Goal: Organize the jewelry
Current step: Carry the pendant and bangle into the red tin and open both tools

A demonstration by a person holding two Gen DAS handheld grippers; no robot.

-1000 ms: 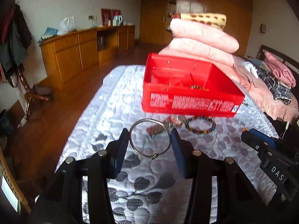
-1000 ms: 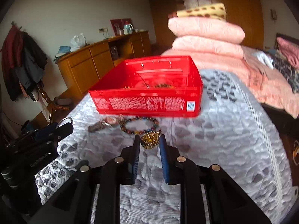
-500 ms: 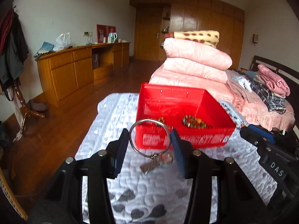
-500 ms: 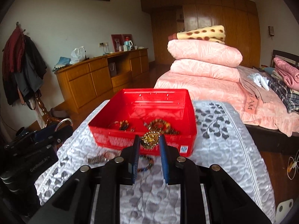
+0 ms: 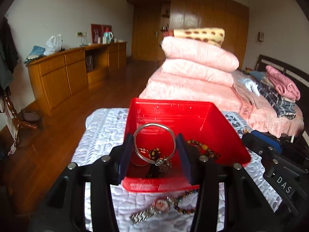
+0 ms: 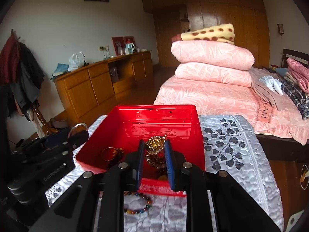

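Note:
A red plastic box (image 5: 202, 119) (image 6: 173, 119) stands on the grey quilted bed cover. My left gripper (image 5: 155, 146) is shut on a silver bangle (image 5: 143, 133) and holds it above the box's near left part. My right gripper (image 6: 154, 148) is shut on a gold ornament (image 6: 155, 144) above the box's near right part. Beaded bracelets (image 5: 202, 148) and other pieces lie inside the box. A silver watch (image 5: 152, 209) and a coloured bead bracelet (image 6: 138, 203) lie on the cover in front of the box.
Stacked pink quilts (image 6: 210, 65) sit on the bed behind the box. A wooden sideboard (image 6: 102, 85) runs along the left wall. The bed cover (image 6: 231, 154) drops off at its right edge to wooden floor.
Both grippers have risen and moved forward from the cover in front of the box to above its inside, each carrying its piece. The watch and bead bracelet stay behind on the cover.

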